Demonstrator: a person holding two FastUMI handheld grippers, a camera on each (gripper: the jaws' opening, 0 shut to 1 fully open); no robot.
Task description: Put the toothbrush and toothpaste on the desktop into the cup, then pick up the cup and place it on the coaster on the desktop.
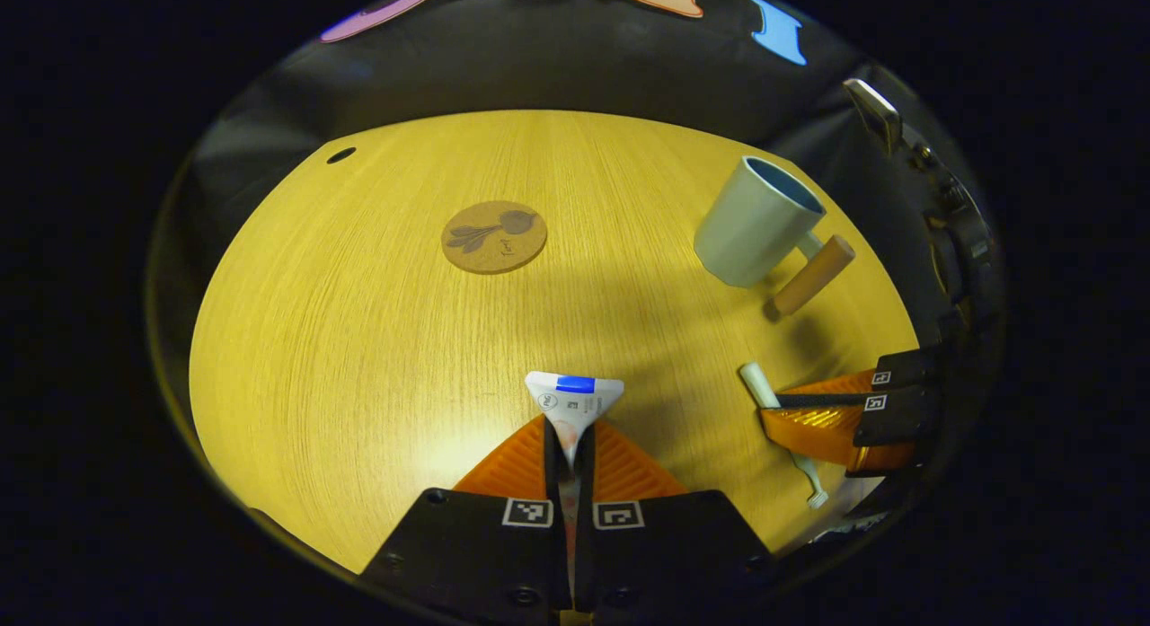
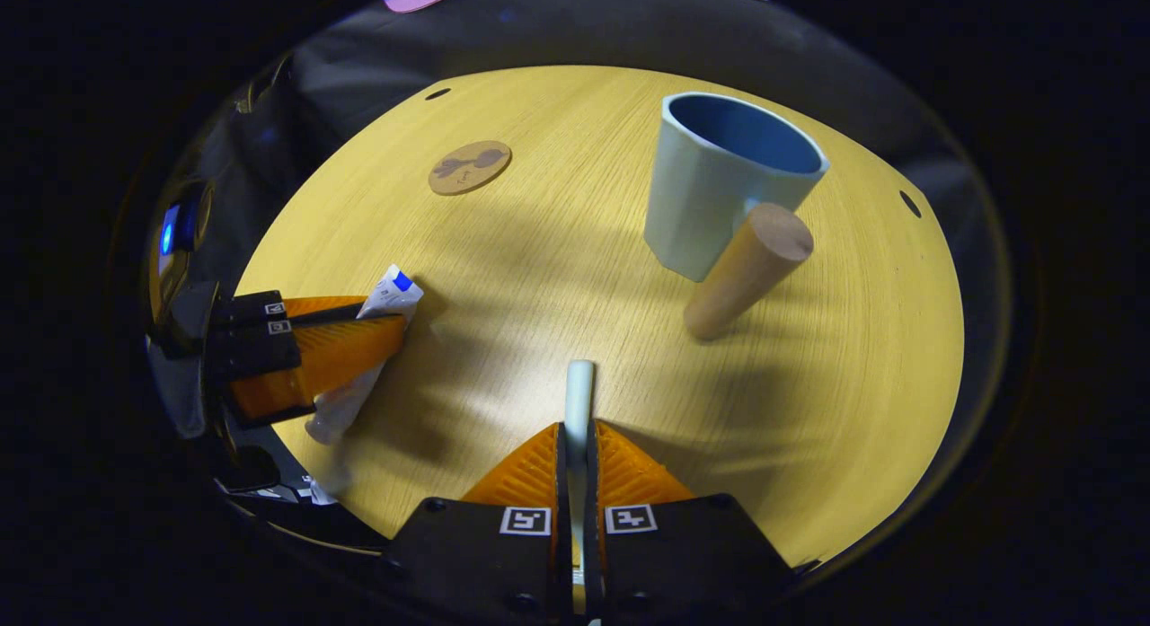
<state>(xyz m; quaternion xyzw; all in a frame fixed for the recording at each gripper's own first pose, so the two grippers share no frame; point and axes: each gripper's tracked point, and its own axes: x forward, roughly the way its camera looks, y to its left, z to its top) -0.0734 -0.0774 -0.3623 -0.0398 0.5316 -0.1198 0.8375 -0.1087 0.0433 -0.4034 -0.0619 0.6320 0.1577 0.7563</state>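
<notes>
My left gripper (image 1: pixel 570 437) is shut on the white toothpaste tube (image 1: pixel 573 403), whose flat blue-striped end sticks out ahead of the fingers. My right gripper (image 2: pixel 579 442) is shut on the pale toothbrush (image 2: pixel 579 394), its handle end poking forward. The light blue cup (image 2: pixel 714 190) with a wooden peg handle (image 2: pixel 746 268) stands upright ahead of the right gripper, slightly right. The round cork coaster (image 1: pixel 493 236) lies far ahead of the left gripper. In the left gripper view the right gripper (image 1: pixel 782 415) holds the toothbrush (image 1: pixel 759 385) at lower right; the cup (image 1: pixel 755 224) stands beyond it.
The wooden desktop (image 1: pixel 359 339) has a small dark hole (image 1: pixel 340 154) near its far left edge. The booth's black cloth wall rises behind it. In the right gripper view the left gripper (image 2: pixel 386 334) with the toothpaste (image 2: pixel 391 294) sits at the left, the coaster (image 2: pixel 469 167) beyond.
</notes>
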